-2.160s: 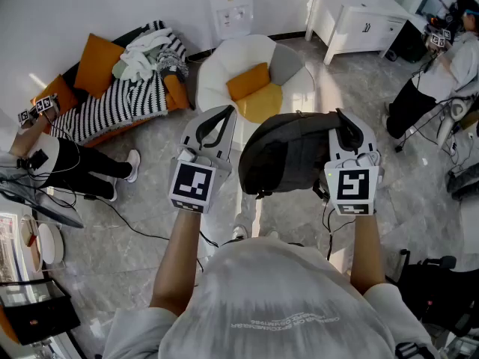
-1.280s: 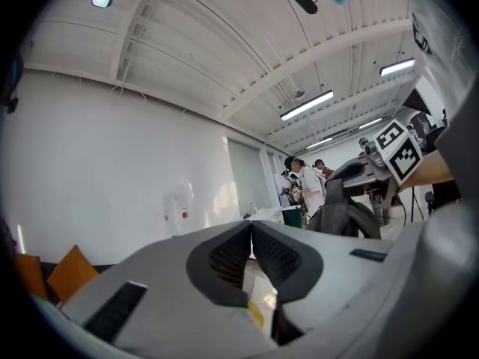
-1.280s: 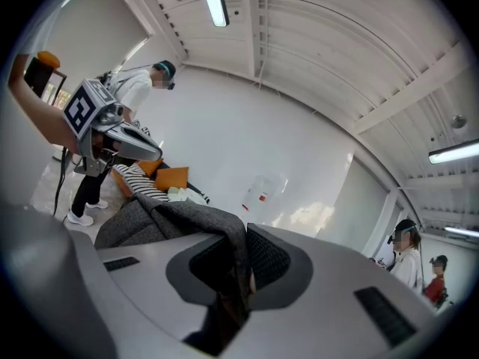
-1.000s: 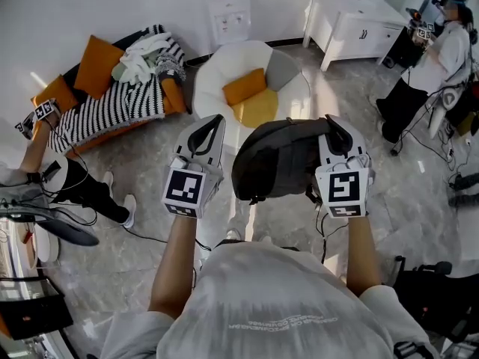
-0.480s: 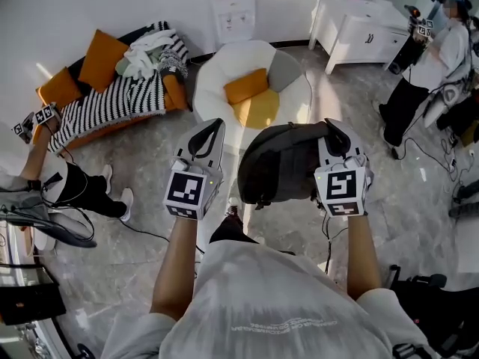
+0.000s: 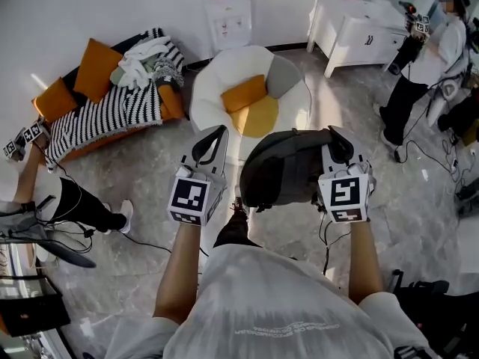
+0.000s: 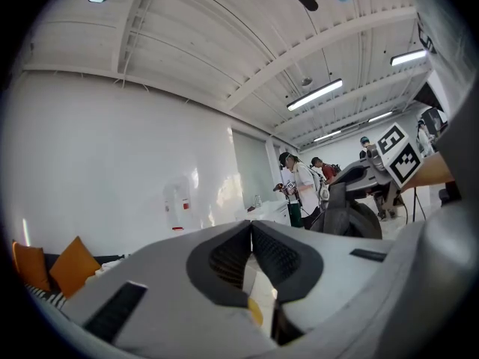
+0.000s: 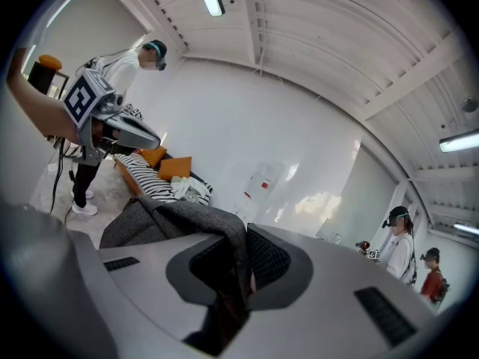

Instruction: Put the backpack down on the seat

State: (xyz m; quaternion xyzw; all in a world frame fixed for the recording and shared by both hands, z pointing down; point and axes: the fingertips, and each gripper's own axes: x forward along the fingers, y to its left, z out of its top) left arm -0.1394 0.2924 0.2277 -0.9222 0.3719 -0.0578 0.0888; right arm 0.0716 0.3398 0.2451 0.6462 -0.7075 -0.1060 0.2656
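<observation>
Closest to me, my left hand-held gripper (image 6: 216, 133) is out in front, its jaws closed tip to tip with nothing between them. My right hand-held gripper (image 6: 339, 136) sits level with it. Its jaws are narrow and pinched on a fold of dark grey fabric at the top of the backpack (image 6: 288, 167).

The backpack hangs in the air between the two grippers, with its bulk against the inner side of the right one and a gap to the left one. Under it is the grey marbled floor (image 6: 150, 170).

Just beyond stands the seat (image 6: 207, 81), a round white chair holding an orange cushion (image 6: 243, 92), a yellow cushion (image 6: 260, 116) and a grey cushion (image 6: 282, 67). From the head view the backpack's top edge overlaps the seat's near rim, but the backpack is held up and is not resting on it.

Further left is a sofa (image 6: 172, 99) draped in a striped blanket (image 6: 105, 111), with a heap of clothes (image 6: 146, 58) on top.

Against the far wall I see a white water dispenser (image 6: 228, 10) and a white cabinet (image 6: 352, 21). A person (image 6: 426, 58) stands at the far right.
</observation>
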